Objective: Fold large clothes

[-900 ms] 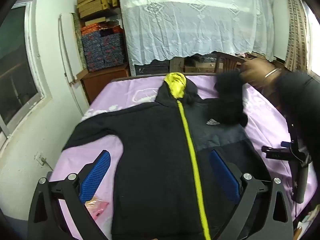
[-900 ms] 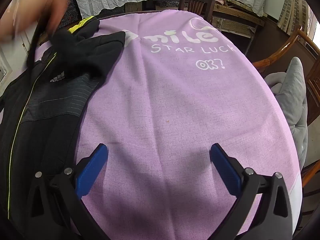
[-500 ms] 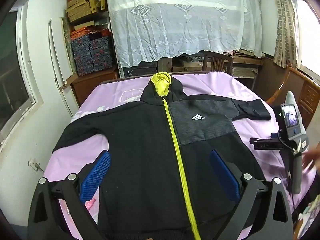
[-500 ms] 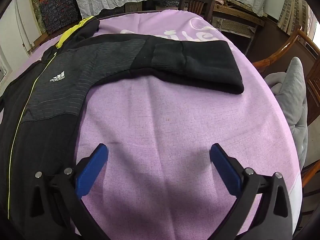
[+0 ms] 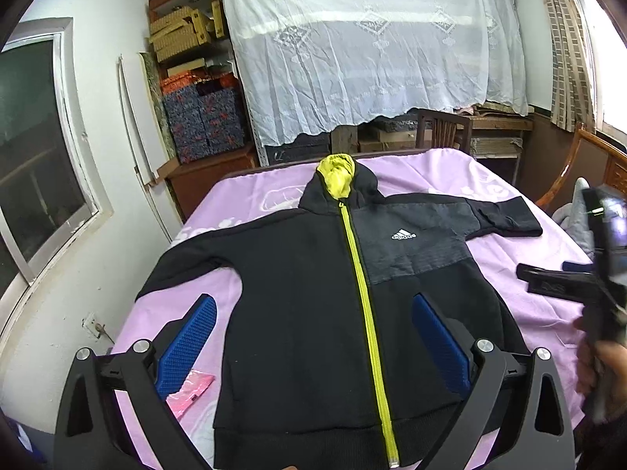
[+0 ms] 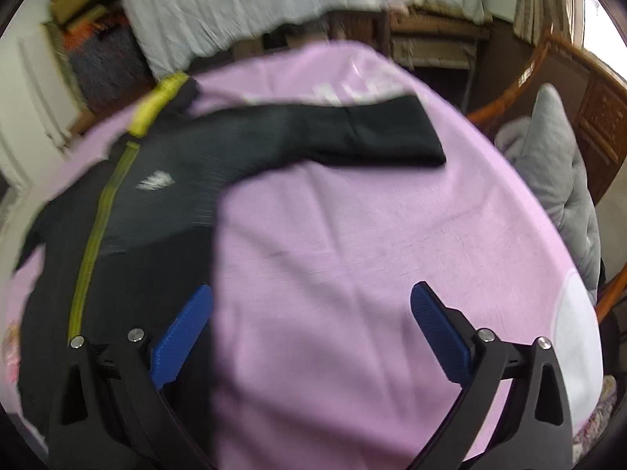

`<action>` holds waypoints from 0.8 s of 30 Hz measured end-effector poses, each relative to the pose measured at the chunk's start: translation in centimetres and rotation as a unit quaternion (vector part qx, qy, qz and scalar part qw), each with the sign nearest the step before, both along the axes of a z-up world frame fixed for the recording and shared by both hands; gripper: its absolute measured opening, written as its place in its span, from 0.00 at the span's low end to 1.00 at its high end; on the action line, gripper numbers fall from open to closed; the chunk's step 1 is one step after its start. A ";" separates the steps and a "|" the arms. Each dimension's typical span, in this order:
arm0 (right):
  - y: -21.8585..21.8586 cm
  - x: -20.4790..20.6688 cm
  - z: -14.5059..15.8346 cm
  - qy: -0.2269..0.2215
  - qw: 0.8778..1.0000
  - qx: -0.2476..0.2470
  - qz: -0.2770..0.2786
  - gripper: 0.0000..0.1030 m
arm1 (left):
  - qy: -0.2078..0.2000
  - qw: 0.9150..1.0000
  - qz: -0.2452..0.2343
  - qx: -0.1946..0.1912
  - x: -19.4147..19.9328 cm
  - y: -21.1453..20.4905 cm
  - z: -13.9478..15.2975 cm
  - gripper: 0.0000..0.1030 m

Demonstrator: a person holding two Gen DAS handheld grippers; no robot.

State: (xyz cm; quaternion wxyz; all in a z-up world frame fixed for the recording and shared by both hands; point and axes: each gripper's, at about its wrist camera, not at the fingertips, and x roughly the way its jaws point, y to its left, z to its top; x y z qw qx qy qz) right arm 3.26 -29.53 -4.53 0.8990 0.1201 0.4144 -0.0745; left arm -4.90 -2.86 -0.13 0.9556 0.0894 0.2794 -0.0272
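Lilac cotton sheet [image 5: 250, 196] covers your one table, and one black zip-up hooded jacket with a yellow-green zipper [image 5: 309, 313] lies flat on it, both sleeves spread. Your two grippers, left gripper [image 5: 313, 337] and right gripper [image 6: 311, 329], gape wide, gripping nothing. One pink packet [image 5: 192, 387] sits beside the hem.

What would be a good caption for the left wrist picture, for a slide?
Open left gripper poised over a black zip hoodie spread flat on a purple sheet.
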 end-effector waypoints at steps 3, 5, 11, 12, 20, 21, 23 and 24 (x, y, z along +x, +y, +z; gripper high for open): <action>3.8 -3.6 4.0 -0.043 0.998 -0.018 0.045 0.96 | -0.003 1.000 0.008 -0.012 -0.7 0.8 0.4 0.97; 5.7 -5.5 5.8 -0.075 0.995 -0.007 0.070 0.96 | -0.005 1.000 0.012 -0.017 -1.2 1.2 0.6 0.97; 9.5 -8.0 7.7 -0.095 0.990 0.021 0.100 0.96 | -0.006 1.000 0.019 -0.020 -2.5 2.0 0.8 0.97; 9.9 -8.0 7.6 -0.089 0.990 0.021 0.103 0.96 | -0.006 1.000 0.019 -0.022 -2.6 2.1 0.7 0.97; 12.2 -9.1 8.0 -0.098 0.989 -0.009 0.114 0.96 | -0.008 0.999 0.025 -0.029 -3.0 2.6 0.8 0.97; 12.1 -9.2 8.0 -0.098 0.988 -0.008 0.116 0.96 | -0.007 0.999 0.026 -0.031 -2.9 2.6 0.8 0.97; 12.2 -9.2 7.9 -0.098 0.988 -0.008 0.119 0.96 | -0.004 0.999 0.027 -0.032 -2.9 2.6 0.7 0.97; 12.3 -9.2 7.9 -0.098 0.988 -0.009 0.118 0.96 | -0.004 0.999 0.028 -0.032 -2.8 2.7 0.7 0.97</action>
